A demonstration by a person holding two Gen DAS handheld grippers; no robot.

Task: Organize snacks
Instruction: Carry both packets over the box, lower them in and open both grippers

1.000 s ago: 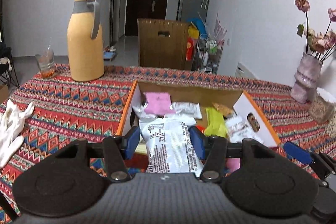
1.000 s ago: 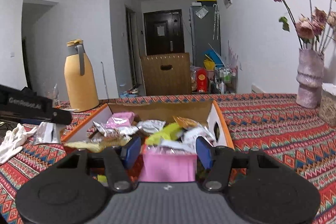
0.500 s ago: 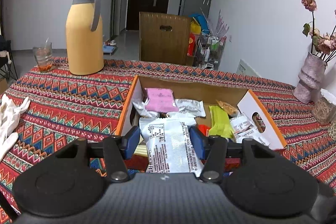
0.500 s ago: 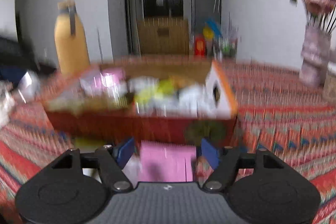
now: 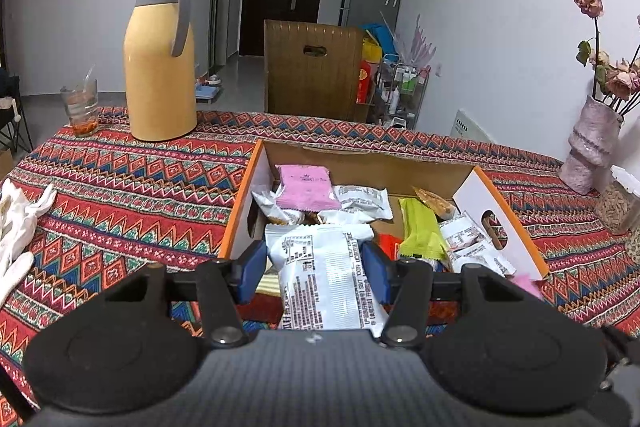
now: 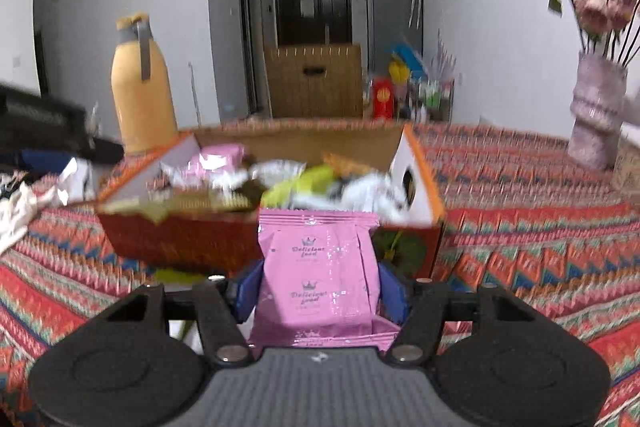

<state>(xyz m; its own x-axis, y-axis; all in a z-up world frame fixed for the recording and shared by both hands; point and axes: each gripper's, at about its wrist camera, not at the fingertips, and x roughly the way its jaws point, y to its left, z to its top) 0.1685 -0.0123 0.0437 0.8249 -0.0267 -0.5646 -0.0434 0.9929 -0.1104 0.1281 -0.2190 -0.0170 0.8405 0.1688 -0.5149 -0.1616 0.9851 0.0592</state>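
Two packets held, one in each set of tongs. Left tongs (image 5: 315,269) clamped on a white foil snack packet printed with black text (image 5: 325,279), poised at the near rim of the open orange-and-white cardboard box (image 5: 505,227) and little changed in grip from a second ago, only drawn back slightly so more of the box shows. Right tongs (image 6: 318,291) closed on a pink glossy snack packet with a crown logo (image 6: 318,275), now pulled back and lower than a second ago: then up above the box contents, now down in front of the red near wall of the box (image 6: 188,243), over the patterned red woven tabletop (image 6: 520,227). Motion blur across the right wrist view, so likely caught mid-move. Inside the box: a second pink packet (image 5: 306,187) at the far left, white wrappers, a lime-green wrapper (image 5: 420,233), all loosely heaped. Probably means the pink packet has been taken out for regrouping rather than dropped in, perhaps to join its twin; cannot be sure from this alone. Sorting looks early, with the heap unordered. Nearby but uninvolved: tall yellow thermos jug with grey handle (image 5: 160,67), white cloth gloves (image 5: 18,223) at the left edge, pale pink vase of dried roses (image 5: 588,159).
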